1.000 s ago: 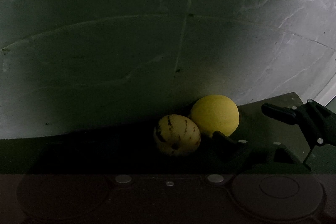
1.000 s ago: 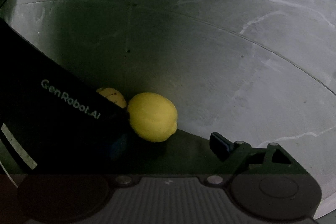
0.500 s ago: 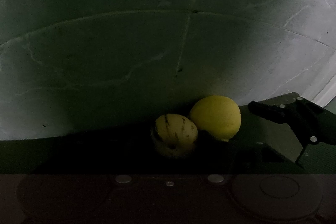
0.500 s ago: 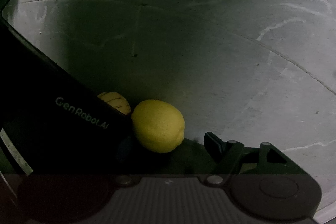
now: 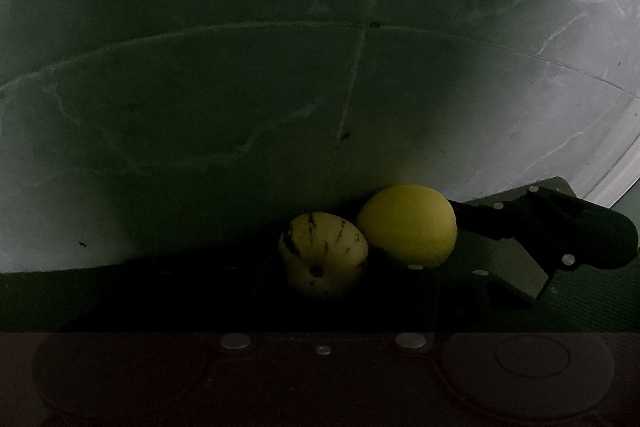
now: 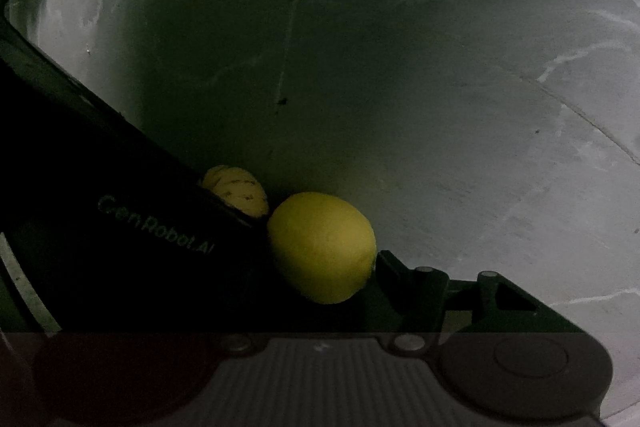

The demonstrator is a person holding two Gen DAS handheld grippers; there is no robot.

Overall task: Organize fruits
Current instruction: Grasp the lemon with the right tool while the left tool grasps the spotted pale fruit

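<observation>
Barely begun: two fruits side by side, touching, low centre of frame.
Right gripper [image 6: 324, 267] spread around lemon [image 6: 322, 247], not yet pinching; left gripper [image 5: 316, 291] too dark to tell, near striped fruit [image 5: 322, 253]. No container visible. Open grey stone floor [image 5: 200, 87] above; pale edge at far right.

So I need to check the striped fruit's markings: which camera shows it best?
The left wrist view: the striped fruit shows almost whole, dark streaks and a stem-end spot visible, touching the yellow fruit. In the right wrist view only its top shows above the left gripper's dark body.
</observation>
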